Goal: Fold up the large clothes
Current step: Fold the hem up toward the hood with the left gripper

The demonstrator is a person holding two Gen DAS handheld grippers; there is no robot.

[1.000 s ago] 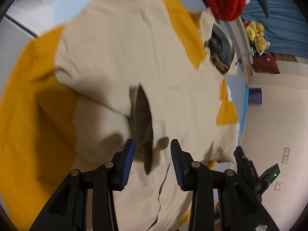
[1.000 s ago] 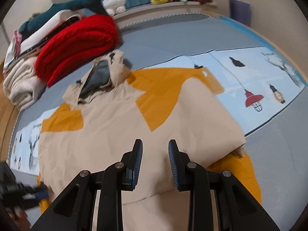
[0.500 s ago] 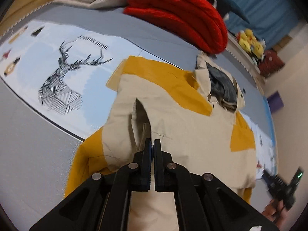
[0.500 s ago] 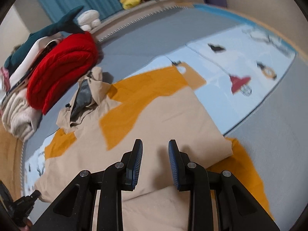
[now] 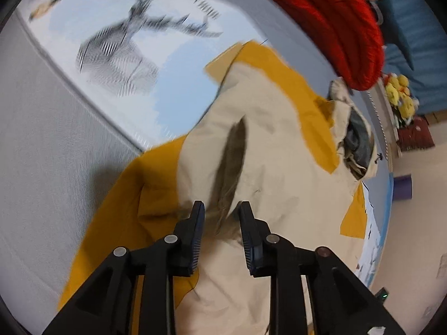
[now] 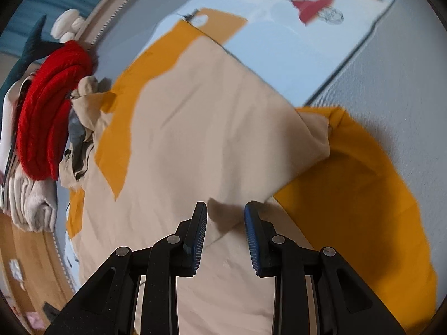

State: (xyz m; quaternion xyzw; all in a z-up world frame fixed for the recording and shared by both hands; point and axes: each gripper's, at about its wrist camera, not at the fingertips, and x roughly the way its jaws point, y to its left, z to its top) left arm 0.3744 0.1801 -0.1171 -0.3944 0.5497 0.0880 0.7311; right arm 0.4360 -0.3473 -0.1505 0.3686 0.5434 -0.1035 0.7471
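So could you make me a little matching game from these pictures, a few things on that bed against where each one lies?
Things:
1. beige and orange jacket
2. red knitted blanket
3. deer print
4. yellow plush toys

Places:
A. on the ledge past the bed, by the blue curtain
B. on the bedsheet, beside the jacket's sleeve
C. spread flat in the middle of the bed
D. folded in the pile next to the jacket's hood

Pairs: 1-C, 2-D, 3-B, 4-A
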